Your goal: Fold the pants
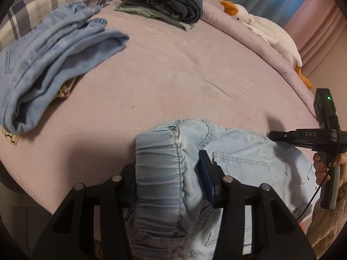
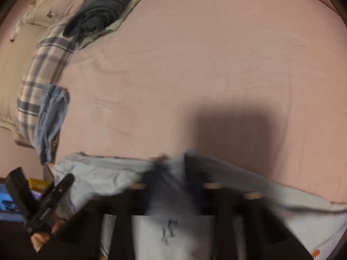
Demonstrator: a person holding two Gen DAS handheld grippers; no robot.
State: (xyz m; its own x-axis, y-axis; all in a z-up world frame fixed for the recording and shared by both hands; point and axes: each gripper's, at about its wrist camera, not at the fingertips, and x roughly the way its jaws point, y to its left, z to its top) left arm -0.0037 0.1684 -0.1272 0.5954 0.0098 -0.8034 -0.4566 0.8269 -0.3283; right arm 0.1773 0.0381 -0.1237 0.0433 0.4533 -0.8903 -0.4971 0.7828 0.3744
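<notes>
A: Starting with the left wrist view, what has the left gripper [image 1: 171,171] got?

B: Its jaws pinch the gathered elastic waistband of the pale blue denim pants [image 1: 195,164], which lie bunched at the near edge of the pink-sheeted bed [image 1: 173,75]. The right gripper [image 1: 271,134] reaches in from the right, held by a hand [image 1: 325,169], its tip at the same cloth.

A: Anything else on the bed?

B: A folded mid-blue pair of jeans [image 1: 54,71] by the left edge, a folded dark grey garment stack [image 1: 167,2] near the far edge, and a white plush goose [image 1: 264,30] along the far right edge.

A: And the right wrist view?

B: Blurred. The right gripper [image 2: 171,186] has its jaws pressed together on a fold of the pale pants [image 2: 104,173], still at the near edge. The left gripper [image 2: 69,178] shows at lower left.
</notes>
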